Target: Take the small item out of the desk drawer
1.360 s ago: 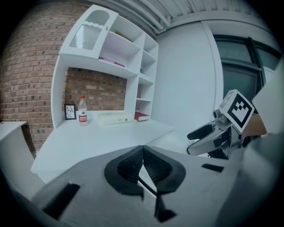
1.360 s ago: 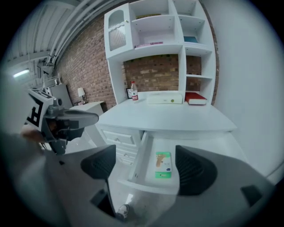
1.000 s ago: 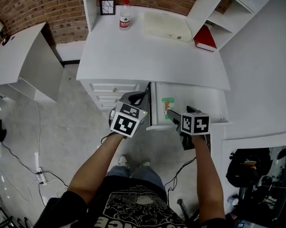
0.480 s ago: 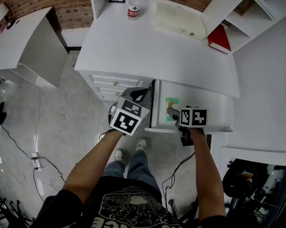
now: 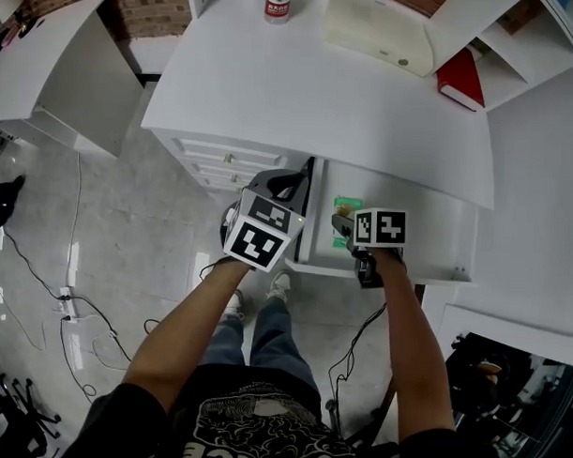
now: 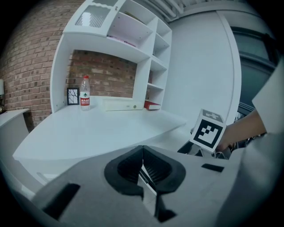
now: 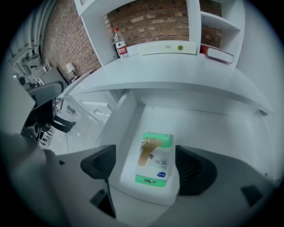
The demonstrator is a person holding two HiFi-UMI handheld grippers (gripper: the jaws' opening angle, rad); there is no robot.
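Green-and-white box [image 7: 153,158], flat and label-up on the floor of the open drawer [image 7: 208,126], tucked into the corner nearest the right tool [image 7: 146,170]. Sits framed between that tool's two pads, spread wide with one to each side, neither touching it as far as can be seen. Lies just where it lay a second ago, in the same front left corner of the drawer: no lift, no shift.

Not so the right tool. Hung back a second ago at the drawer's front edge, short of the box; reaches over that edge now in the head view, tip across the near end of the box. Suggests the approach is all but done, with lowering, squeezing and lifting out yet to come. Calls for care, probably, over the drawer's side wall, just outside the left pad and close enough to catch it.

Left tool [image 6: 143,173] pressed together on nothing, held up beside the drawer to the left of the right tool, much as before.

Beyond both tools, white surface [image 5: 319,93] overhanging the back of the drawer, with a water bottle [image 5: 278,2] and a red book [image 5: 463,81] at its far side, well apart from either tool and nearer the picture's top edge than a second ago.
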